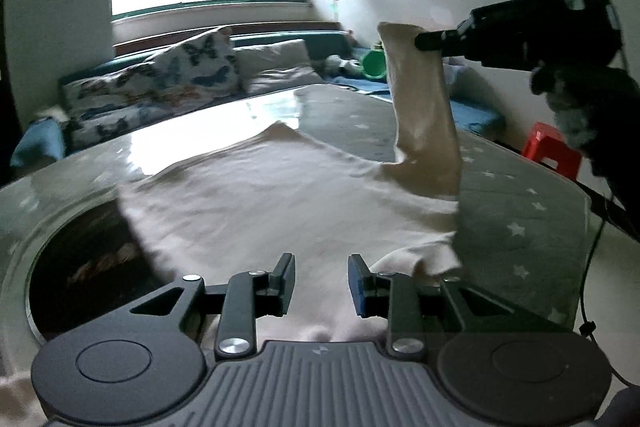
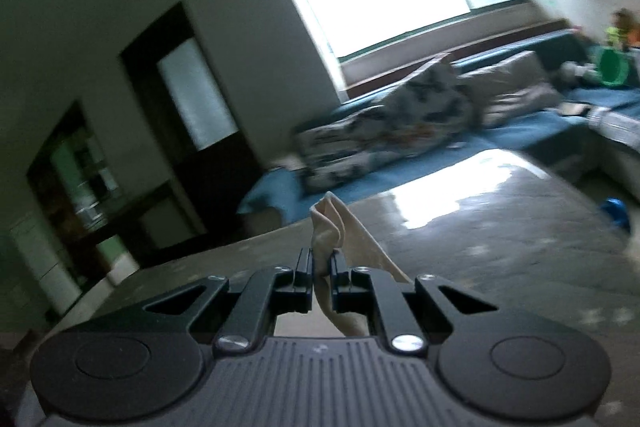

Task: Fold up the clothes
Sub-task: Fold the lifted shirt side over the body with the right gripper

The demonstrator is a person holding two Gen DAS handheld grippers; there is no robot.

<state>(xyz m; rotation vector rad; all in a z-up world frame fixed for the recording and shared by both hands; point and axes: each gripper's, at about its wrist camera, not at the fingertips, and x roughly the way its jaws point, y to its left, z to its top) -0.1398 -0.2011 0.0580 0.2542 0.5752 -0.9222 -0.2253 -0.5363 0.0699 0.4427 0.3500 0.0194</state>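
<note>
A cream-white garment (image 1: 280, 195) lies spread on the table. Its right sleeve (image 1: 424, 115) is pulled up off the table by my right gripper (image 1: 418, 41), which is shut on the sleeve end. In the right wrist view the right gripper (image 2: 321, 263) pinches that bunched cream cloth (image 2: 332, 223) between its pads. My left gripper (image 1: 321, 279) is open and empty, hovering low over the garment's near hem.
The table (image 1: 520, 187) has a grey star-print cover under glossy glass and a dark round opening (image 1: 80, 267) at the near left. A blue sofa with butterfly cushions (image 1: 168, 79) stands behind. A red stool (image 1: 552, 147) is at the right, a green bucket (image 1: 374, 65) on the sofa.
</note>
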